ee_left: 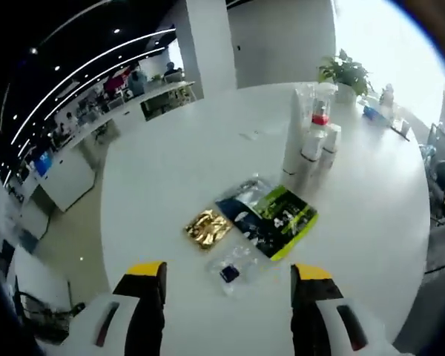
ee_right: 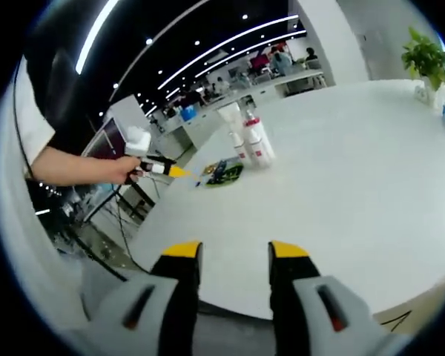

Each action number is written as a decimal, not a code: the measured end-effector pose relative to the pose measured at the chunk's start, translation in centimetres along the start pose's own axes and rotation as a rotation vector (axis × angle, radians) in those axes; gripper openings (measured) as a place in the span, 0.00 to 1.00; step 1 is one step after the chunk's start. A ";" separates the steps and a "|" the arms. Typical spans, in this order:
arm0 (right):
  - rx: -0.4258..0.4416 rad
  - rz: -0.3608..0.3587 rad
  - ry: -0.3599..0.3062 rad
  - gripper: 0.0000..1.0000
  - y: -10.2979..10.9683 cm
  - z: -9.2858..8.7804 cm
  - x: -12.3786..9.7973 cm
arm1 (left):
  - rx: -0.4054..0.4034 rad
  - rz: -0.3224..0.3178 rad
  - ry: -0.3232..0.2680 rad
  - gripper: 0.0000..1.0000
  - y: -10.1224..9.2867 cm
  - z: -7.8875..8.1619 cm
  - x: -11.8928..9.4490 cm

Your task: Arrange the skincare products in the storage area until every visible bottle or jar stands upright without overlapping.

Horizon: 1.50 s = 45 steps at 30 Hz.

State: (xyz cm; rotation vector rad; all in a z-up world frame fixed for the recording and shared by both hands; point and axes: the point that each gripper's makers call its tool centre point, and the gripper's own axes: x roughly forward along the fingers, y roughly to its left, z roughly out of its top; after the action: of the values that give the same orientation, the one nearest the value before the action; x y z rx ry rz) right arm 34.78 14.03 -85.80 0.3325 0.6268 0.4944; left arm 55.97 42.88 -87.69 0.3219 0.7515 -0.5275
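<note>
Several white bottles (ee_left: 312, 142) stand upright in a tight group at the far side of the round white table (ee_left: 170, 170), among them a tall clear tube (ee_left: 300, 111) and one with a red cap (ee_left: 320, 119). Flat sachets lie nearer: a gold one (ee_left: 208, 228), a dark-and-green one (ee_left: 279, 221) and a small clear one with a blue cap (ee_left: 233, 268). My left gripper (ee_left: 228, 278) is open above the table just short of the sachets. In the right gripper view, the bottles (ee_right: 250, 139) and sachets (ee_right: 221, 172) are far off; my right gripper (ee_right: 233, 256) is open over the table edge.
A potted plant (ee_left: 345, 72) and small items stand at the table's far rim. A hand holds the left gripper (ee_right: 182, 172) beside the sachets, seen in the right gripper view. Office desks (ee_left: 133, 104) and floor lie beyond the table.
</note>
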 end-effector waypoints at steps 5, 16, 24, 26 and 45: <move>-0.006 0.070 0.012 0.37 1.2 -0.2 -0.1 | -0.077 -0.058 -0.093 0.74 -5.7 -0.7 -3.5; -0.023 0.237 0.040 0.41 4.0 0.3 -0.3 | -0.284 -0.085 -0.214 0.76 -15.1 -3.4 -10.3; -0.074 0.348 0.116 0.43 6.2 -1.0 -0.5 | -0.353 -0.036 -0.258 0.77 -17.6 -5.3 -13.3; -0.080 0.365 0.136 0.43 6.6 -1.3 -0.5 | -0.360 -0.027 -0.254 0.77 -18.2 -6.1 -13.6; -0.266 0.357 0.137 0.69 8.5 -2.2 1.5 | -0.409 0.008 -0.329 0.77 -18.9 -6.7 -13.7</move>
State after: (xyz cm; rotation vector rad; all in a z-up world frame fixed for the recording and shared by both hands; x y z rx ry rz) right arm 31.58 22.20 -84.49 0.1576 0.6274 0.9395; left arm 33.28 34.98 -84.24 -0.1405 0.5211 -0.3943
